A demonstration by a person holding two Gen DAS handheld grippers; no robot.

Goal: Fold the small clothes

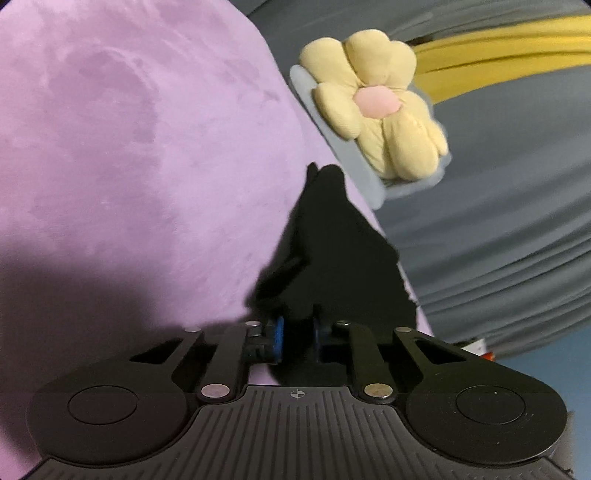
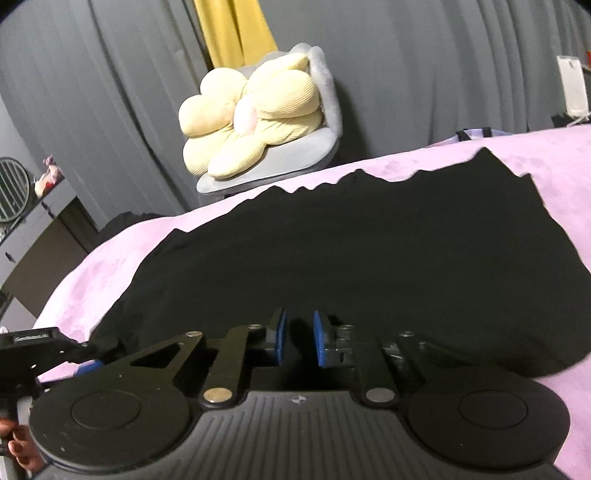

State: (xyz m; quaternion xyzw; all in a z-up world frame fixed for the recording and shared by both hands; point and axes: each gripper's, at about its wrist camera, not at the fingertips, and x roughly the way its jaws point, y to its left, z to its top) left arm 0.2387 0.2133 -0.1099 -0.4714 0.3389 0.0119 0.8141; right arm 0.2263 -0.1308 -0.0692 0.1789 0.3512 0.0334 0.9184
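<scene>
A black garment (image 2: 369,251) lies spread flat on a lilac blanket (image 2: 554,155). In the right wrist view my right gripper (image 2: 299,338) sits at its near edge, blue pads drawn close with black cloth between them. My left gripper (image 2: 86,356) shows at the far left, pinching the garment's left corner. In the left wrist view, which is tilted, the left gripper (image 1: 297,334) is shut on a bunched ridge of the black garment (image 1: 332,251) that rises from its pads across the blanket (image 1: 129,147).
A yellow flower cushion (image 2: 251,122) rests on a grey chair pad behind the bed. Grey curtains and a yellow one (image 2: 236,29) hang behind. A dark side cabinet (image 2: 44,229) with a round fan stands at the left. A hand (image 2: 18,443) shows at the bottom left.
</scene>
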